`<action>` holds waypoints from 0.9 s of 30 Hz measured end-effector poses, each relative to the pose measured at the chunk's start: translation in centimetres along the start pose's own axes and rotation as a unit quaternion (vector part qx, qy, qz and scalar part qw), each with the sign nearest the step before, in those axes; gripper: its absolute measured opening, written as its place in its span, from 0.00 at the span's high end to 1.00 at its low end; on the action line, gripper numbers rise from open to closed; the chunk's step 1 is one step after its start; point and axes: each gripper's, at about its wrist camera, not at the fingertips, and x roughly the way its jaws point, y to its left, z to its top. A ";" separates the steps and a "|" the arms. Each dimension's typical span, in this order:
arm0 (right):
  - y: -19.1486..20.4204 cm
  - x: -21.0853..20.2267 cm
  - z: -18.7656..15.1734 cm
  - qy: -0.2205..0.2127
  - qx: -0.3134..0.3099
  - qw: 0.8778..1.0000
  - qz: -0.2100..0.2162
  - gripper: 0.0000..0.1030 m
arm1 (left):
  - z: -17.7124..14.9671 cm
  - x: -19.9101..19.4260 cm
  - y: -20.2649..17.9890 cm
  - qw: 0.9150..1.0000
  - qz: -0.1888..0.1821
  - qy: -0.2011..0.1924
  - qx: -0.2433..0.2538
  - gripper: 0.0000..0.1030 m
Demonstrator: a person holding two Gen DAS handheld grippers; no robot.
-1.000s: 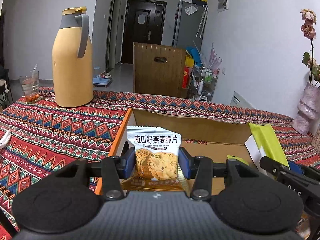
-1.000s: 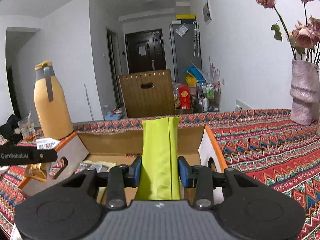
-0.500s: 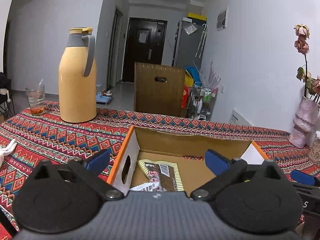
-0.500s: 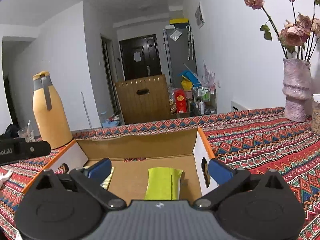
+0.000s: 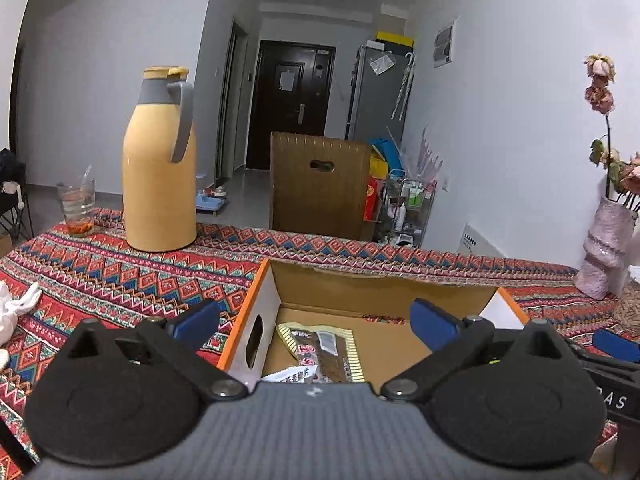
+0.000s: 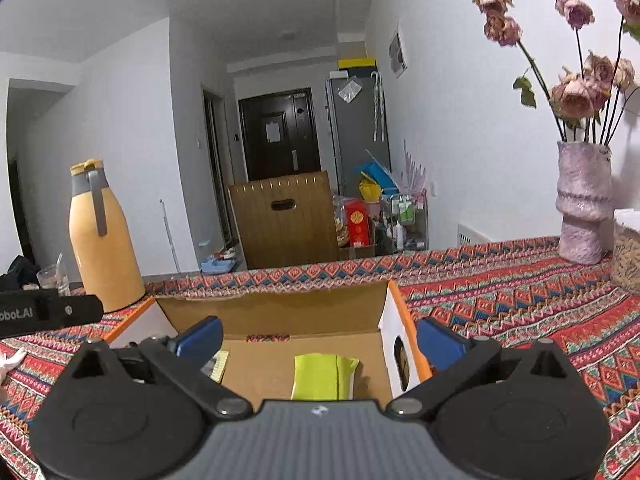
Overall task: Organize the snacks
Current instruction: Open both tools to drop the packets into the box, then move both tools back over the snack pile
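Note:
An open cardboard box (image 5: 384,290) with orange-edged white sides sits on the patterned tablecloth; it also shows in the right wrist view (image 6: 280,312). My left gripper (image 5: 316,322) is open and empty above the box's left end, over a brown snack packet (image 5: 328,350) and the white oat-crisp packet (image 5: 290,376), whose top edge peeks out. My right gripper (image 6: 318,338) is open and empty above the box's right end, over a lime-green packet (image 6: 322,376) lying on the box floor. A pale yellow-green packet (image 6: 218,364) lies at the left.
A yellow thermos jug (image 5: 160,164) and a glass (image 5: 77,208) stand at the back left. A pink vase of dried roses (image 6: 582,204) and a jar (image 6: 626,252) stand at the right. A wooden chair back (image 5: 318,190) rises behind the table. A white object (image 5: 14,308) lies at the left.
Both grippers opened: the left let go of the oat-crisp packet and the right let go of the lime-green packet, and both packets now lie in the box. Both grippers have risen and drawn back.

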 end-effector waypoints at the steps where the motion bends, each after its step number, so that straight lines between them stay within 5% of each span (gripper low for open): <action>1: 0.1 -0.4 0.2 -0.005 -0.002 1.000 -0.001 0.00 | 0.1 -0.4 -0.1 1.000 -0.001 -0.003 0.000 0.00; 13: 0.6 -6.4 1.4 -0.043 -0.033 0.998 -0.010 0.00 | 1.6 -5.9 0.2 0.999 -0.018 -0.030 0.009 0.00; 27: 0.6 -12.9 -2.1 -0.037 -0.048 0.998 -0.012 0.00 | -1.8 -10.1 2.6 0.999 -0.019 -0.018 0.033 0.00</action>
